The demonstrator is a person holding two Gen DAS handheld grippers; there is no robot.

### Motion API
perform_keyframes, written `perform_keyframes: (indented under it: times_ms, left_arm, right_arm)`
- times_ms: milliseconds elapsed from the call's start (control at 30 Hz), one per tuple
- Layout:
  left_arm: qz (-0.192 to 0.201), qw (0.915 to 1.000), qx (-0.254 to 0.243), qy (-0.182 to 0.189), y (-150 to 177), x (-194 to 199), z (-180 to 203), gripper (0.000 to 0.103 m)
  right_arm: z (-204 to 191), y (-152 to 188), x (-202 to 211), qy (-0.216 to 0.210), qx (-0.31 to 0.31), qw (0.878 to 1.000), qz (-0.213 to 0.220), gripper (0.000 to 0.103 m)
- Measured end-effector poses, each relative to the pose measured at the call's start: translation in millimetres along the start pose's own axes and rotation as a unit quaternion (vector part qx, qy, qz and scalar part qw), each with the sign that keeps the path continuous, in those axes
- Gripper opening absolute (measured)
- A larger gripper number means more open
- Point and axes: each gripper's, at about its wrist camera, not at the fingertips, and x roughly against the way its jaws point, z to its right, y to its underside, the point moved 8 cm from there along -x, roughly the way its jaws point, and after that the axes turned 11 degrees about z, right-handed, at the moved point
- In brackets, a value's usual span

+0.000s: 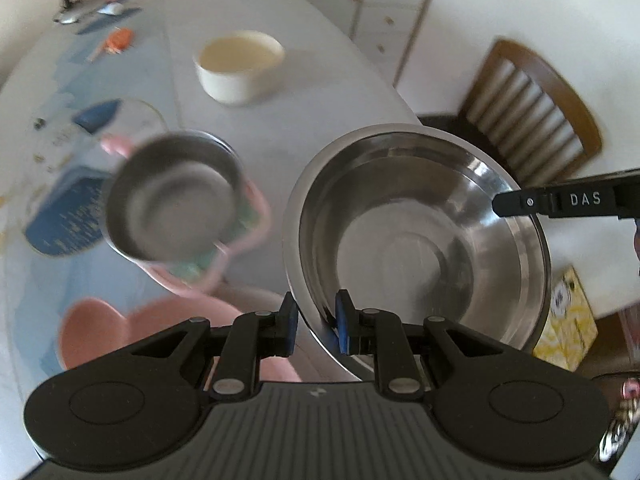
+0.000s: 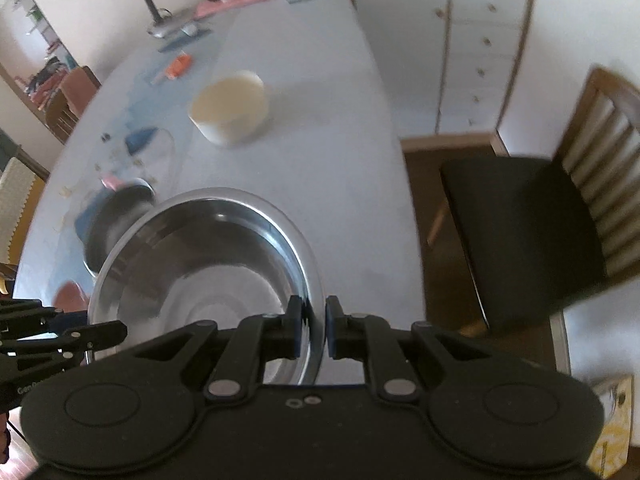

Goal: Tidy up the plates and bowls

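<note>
Bare tabletop (image 2: 340,168) right of cream bowl (image 2: 230,110), small steel bowl (image 1: 174,196) crowding left

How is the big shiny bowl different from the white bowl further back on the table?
The big steel bowl is silvery and mirror-like; the white bowl is cream and dull. The steel bowl is wide with sloping sides; the white bowl is narrower with straight, upright sides. The steel bowl is gripped at its rim by the left tool and the right tool; the white bowl stands alone on the table, untouched. Both are round and look empty.
</note>
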Motion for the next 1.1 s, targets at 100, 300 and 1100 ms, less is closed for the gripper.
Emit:
perform_keyframes:
  times_ms: [100,300,1100]
  left_arm:
    - [-0.019,0.9998,-0.008,0.006,16,-10,14,0.018]
    - [-0.042,0.9988,-0.021,0.013,36,-27,34,0.019]
    - [-0.069,0.9964,-0.036,0.035,46,-46,45,0.019]
  right_arm:
    - [13,20,-3,0.007,-0.006,1.0,-0.014,0.012]
    - [30,43,-3,0.015,-0.007,1.0,-0.027,0.012]
    - [40,59,-12,0.031,0.012,0.999,-0.031,0.015]
